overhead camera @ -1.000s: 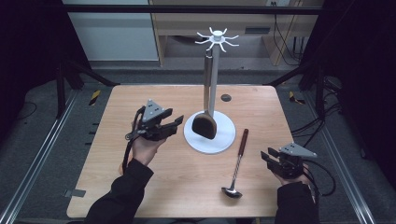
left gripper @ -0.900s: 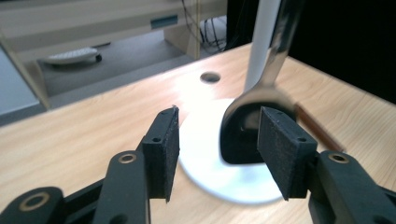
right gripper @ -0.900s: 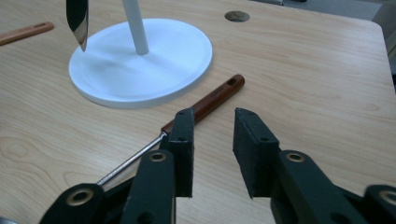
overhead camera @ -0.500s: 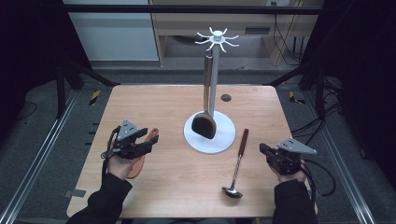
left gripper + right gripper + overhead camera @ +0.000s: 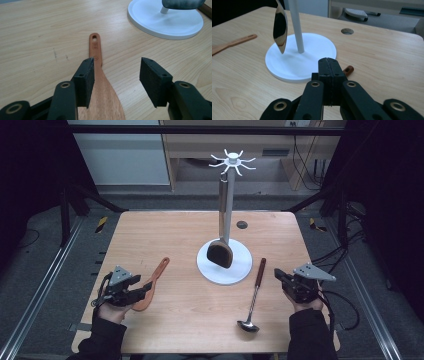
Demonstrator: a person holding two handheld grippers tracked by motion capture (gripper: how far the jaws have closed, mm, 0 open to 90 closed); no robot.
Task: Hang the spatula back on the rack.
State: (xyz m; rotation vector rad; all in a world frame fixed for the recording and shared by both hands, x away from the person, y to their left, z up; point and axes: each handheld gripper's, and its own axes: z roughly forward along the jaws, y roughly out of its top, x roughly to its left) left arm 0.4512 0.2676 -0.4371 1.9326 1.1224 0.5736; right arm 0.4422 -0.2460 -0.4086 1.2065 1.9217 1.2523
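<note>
In the high view the left gripper (image 5: 141, 291) sits low at the table's (image 5: 165, 227) near left over a wooden spatula (image 5: 151, 285), which lies flat with its handle pointing toward the white stand (image 5: 224, 262); a dark spatula (image 5: 220, 253) hangs from that stand, a ladle (image 5: 253, 299) lies right of the base, and the right gripper (image 5: 278, 275) rests beside the ladle's handle. In the left gripper view the spatula (image 5: 100, 82) is reddish-brown, its blade broad, its narrow handle pierced by an oval hole; the jaws have just been opening and stand wide, the left pad over the blade's edge, gripping nothing. In the right gripper view the jaws are pressed together, empty, with the ladle's handle tip (image 5: 348, 69) just behind them.
</note>
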